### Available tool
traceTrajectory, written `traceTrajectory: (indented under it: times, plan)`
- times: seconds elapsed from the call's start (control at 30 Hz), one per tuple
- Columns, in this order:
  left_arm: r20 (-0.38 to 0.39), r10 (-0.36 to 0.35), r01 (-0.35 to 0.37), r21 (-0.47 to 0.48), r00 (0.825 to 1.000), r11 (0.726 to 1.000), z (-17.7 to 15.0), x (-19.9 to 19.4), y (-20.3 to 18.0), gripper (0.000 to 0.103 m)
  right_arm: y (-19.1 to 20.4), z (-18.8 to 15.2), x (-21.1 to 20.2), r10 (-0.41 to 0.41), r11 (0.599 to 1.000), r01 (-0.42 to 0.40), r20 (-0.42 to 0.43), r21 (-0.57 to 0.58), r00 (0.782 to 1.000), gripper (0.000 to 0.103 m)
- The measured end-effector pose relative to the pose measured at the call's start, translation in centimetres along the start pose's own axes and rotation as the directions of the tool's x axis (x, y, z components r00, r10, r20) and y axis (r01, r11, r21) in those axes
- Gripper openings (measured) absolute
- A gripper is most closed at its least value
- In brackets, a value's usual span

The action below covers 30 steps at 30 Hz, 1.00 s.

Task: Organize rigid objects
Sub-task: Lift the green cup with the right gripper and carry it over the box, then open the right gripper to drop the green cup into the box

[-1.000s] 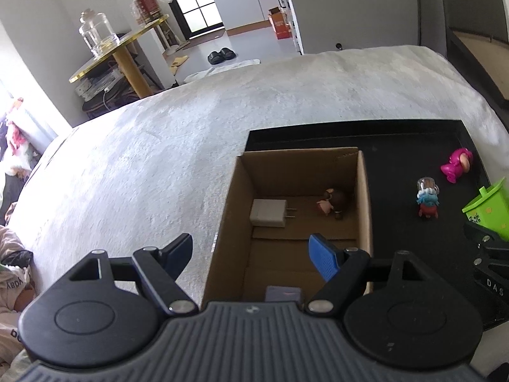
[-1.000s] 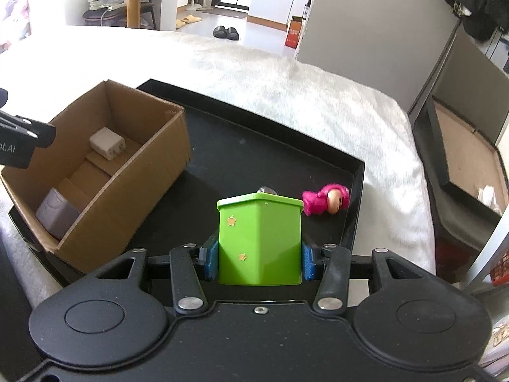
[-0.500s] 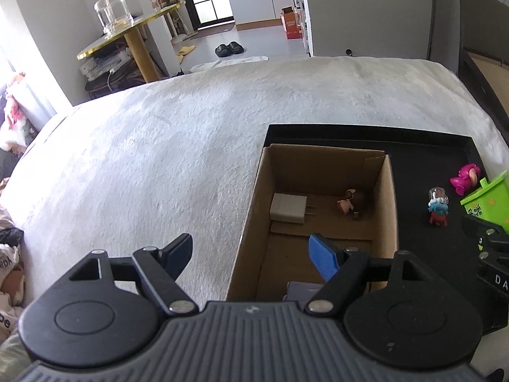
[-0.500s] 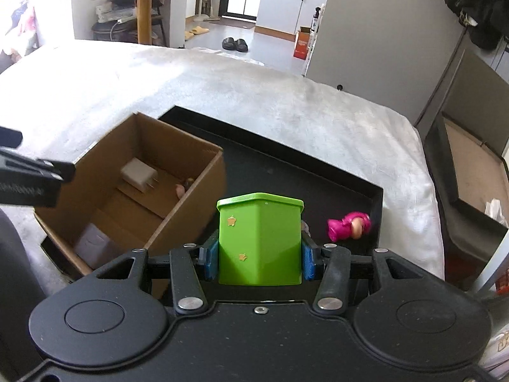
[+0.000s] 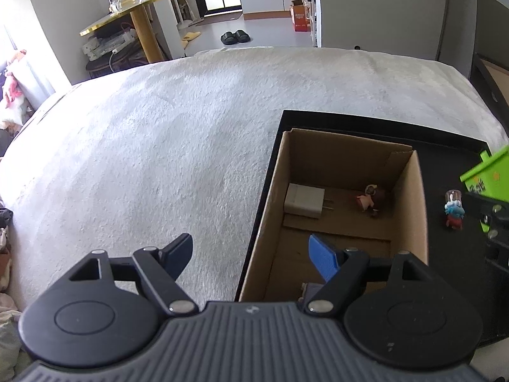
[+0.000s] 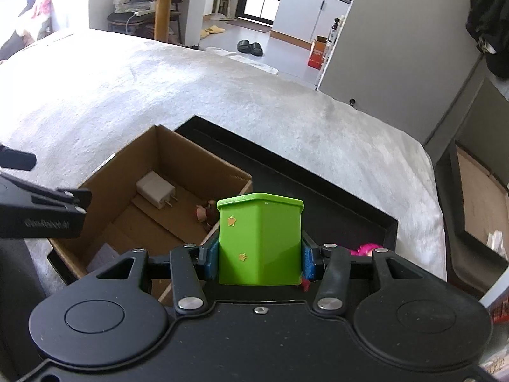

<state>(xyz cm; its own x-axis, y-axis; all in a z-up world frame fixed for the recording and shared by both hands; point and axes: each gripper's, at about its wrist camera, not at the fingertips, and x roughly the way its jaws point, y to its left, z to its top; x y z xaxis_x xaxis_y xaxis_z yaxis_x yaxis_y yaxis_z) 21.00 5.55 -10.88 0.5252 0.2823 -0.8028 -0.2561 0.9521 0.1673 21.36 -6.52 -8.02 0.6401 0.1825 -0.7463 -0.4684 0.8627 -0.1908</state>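
My right gripper point(image 6: 260, 262) has its jaws clamped on the green box point(image 6: 260, 242), blue pads pressed against its two sides, the box upright with small gold stars on its face. A second ago the box sat in front of the black tray's point(image 6: 334, 191) open floor, with the cardboard box point(image 6: 159, 210) off to my left. Now the green box hangs right at that carton's near right corner, covering part of its wall. The pink toy point(image 6: 366, 249) that lay in plain sight on the tray then is now mostly hidden behind my right finger.

My left gripper point(image 5: 251, 254) has its jaws spread wide with nothing between them. Its view has slid leftward: the cardboard box point(image 5: 420, 210) sits further right than before, and more of the white bed cover point(image 5: 159, 146) fills the frame. Inside the carton lie the white charger point(image 5: 303, 200) and a small brown figure point(image 5: 370, 195), apart from each other. On the tray beside the carton stands a little blue-and-red figure point(image 5: 454, 210), and the green box point(image 5: 486, 175) shows at the right edge, higher than earlier.
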Motion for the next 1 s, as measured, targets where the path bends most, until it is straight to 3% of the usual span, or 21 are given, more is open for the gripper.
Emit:
traceTrajectory:
  times: [0.23,0.4,0.5,0.57,1.0]
  plan:
    - [0.004,-0.021,0.021,-0.037,1.0,0.999,0.0,1.5,1.1,0.075,1.4,2.0,1.2,0.032,0.999,-0.032,0.009,-0.024,0.999,0.047]
    - [-0.015,-0.05,0.049,-0.056,0.999,0.997,-0.4,2.6,1.5,0.06,2.7,3.1,1.8,0.071,0.996,-0.07,0.015,-0.051,0.997,0.047]
    - [-0.05,-0.079,0.074,-0.092,0.996,0.993,-0.7,3.5,1.9,0.037,3.8,3.6,2.3,0.095,0.992,-0.094,0.008,-0.079,0.995,0.047]
    - [-0.075,-0.117,0.108,-0.116,0.99,0.987,-1.0,4.0,2.1,0.013,4.6,3.9,2.8,0.108,0.989,-0.108,-0.002,-0.099,0.994,0.047]
    - [-0.065,-0.14,0.133,-0.099,0.988,0.986,-1.5,4.2,2.0,0.011,6.4,5.5,4.3,0.203,0.977,-0.206,-0.045,-0.062,0.978,0.047]
